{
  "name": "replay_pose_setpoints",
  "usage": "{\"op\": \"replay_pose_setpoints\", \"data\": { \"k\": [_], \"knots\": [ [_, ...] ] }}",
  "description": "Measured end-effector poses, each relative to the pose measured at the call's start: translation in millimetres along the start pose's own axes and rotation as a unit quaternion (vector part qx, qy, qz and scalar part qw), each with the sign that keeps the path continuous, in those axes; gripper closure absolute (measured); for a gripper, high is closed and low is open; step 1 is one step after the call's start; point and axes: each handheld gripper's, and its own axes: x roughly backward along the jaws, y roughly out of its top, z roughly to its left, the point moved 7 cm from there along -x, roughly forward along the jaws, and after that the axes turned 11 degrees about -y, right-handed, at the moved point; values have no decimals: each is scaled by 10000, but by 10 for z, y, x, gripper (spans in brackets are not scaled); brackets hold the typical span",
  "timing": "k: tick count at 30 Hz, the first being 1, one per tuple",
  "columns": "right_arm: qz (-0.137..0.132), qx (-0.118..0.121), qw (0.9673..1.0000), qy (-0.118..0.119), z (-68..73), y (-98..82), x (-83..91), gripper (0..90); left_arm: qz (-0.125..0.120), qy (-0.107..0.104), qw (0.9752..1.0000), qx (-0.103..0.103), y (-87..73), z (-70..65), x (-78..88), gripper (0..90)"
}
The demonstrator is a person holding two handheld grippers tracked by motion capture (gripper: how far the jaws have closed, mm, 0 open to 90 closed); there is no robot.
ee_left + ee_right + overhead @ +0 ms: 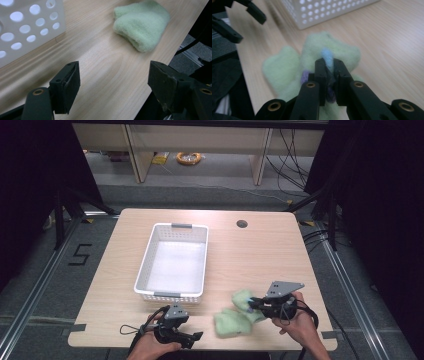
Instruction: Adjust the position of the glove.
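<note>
right gripper [329, 75] pinches fuzzy green sock [322, 52] w/ blue trim.

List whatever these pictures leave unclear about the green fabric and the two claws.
- Fuzzy pale green fabric item: what it is; blurred in the high view.
- Blue and purple trim: its extent; the shut right claw covers it in the right gripper view.
- Left claw: opening too small in the high view.

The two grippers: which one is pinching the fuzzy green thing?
The right gripper. Its jaws are shut on the green sock. The left gripper has its jaws wide apart over bare table, with nothing between them.
</note>
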Motion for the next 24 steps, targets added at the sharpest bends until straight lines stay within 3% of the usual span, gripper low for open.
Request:
{"op": "replay_pose_setpoints", "data": {
  "k": [7,11,13,15,16,18,19,20,23,24],
  "knots": [
    [-73,331,9987,371,254,124,-91,836,51,6,10000,-49,-3,4,6,254],
    [-50,445,9975,553,358,142,-159,835,55,2,10000,-54,-4,2,2,255],
    [0,390,9972,632,409,123,-196,834,34,25,10000,-33,-3,-2,-7,255],
    [26,486,9964,696,439,97,-239,833,29,3,10000,22,-4,-14,-15,256],
    [88,454,9965,698,452,75,-252,833,82,37,9999,-100,-2,1,-6,257],
    [139,464,9962,718,469,55,-266,832,2,-12,10000,-36,7,-19,-18,257],
    [179,559,9951,794,493,23,-299,829,37,1,9999,-102,11,-18,-14,260],
    [224,552,9947,843,506,4,-307,826,18,-5,10000,-40,15,-33,-20,262],
    [291,521,9948,826,515,-45,-344,814,26,35,9998,-176,43,-33,-19,269],
    [291,521,9948,826,515,-45,-344,814,0,9,9999,-127,55,-50,-26,269]
  ]
}}
